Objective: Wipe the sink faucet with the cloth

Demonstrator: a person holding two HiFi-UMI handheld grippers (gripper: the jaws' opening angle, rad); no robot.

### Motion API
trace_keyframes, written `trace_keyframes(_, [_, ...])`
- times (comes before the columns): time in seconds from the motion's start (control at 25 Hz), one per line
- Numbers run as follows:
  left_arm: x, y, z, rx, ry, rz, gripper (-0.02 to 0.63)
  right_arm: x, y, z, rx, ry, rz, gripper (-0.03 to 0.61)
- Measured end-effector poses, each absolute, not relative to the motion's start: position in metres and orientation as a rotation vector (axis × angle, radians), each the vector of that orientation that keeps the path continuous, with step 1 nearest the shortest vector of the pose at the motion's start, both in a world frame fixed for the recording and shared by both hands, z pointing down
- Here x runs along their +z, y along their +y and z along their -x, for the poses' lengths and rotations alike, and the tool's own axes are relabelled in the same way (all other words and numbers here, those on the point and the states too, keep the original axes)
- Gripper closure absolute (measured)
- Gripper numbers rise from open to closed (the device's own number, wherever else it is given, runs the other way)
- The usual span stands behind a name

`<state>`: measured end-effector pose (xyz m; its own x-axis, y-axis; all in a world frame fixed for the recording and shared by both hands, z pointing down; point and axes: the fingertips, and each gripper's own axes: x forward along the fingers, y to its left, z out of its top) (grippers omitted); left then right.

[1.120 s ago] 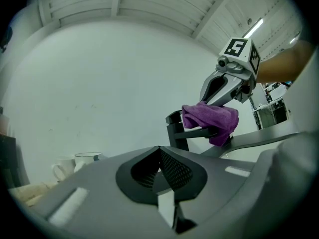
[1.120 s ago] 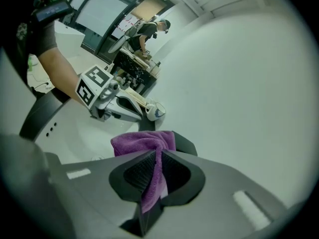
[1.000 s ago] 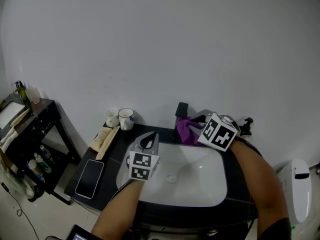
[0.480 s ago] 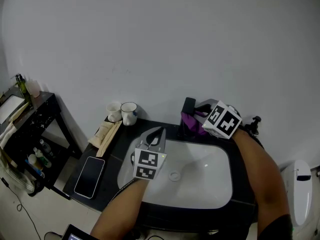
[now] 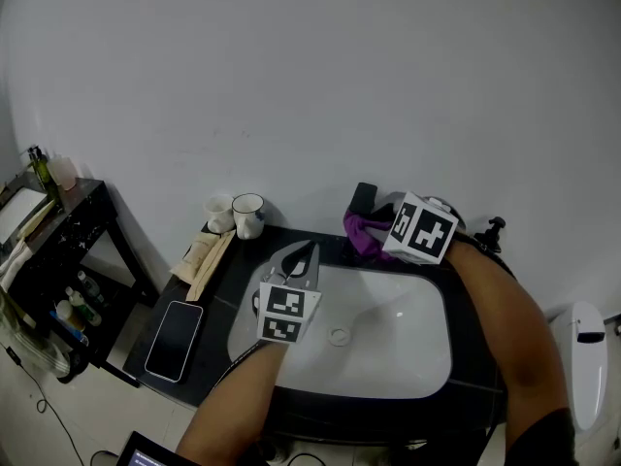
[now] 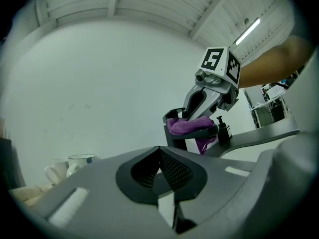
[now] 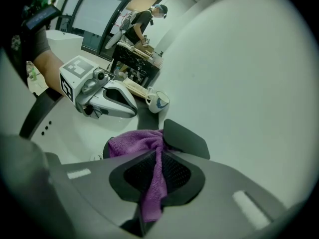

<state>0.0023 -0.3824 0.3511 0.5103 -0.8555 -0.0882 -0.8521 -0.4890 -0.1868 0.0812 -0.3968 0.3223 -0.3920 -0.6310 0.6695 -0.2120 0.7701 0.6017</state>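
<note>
The right gripper [image 7: 155, 177] has its jaws clamped on the purple cloth [image 7: 133, 141], which is draped over the black faucet [image 5: 365, 198] at the back edge of the counter [image 5: 221, 294], behind the sink [image 5: 403, 352]. The left gripper [image 6: 160, 172], jaws pressed together with nothing between them, hovers over the sink's back-left rim.

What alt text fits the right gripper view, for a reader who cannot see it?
The right gripper is shut on a purple cloth that lies over the black faucet. Beyond, the left gripper hangs over the white sink.
</note>
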Motion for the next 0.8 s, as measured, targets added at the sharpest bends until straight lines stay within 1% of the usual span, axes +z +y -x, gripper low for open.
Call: trace_keyframes(0.8, [0.354, -0.376, -0.001, -0.058, 1.453, 2.545, 0.597, 0.329, -0.304, -0.07, -0.605, -1.966, -0.398, 0.545])
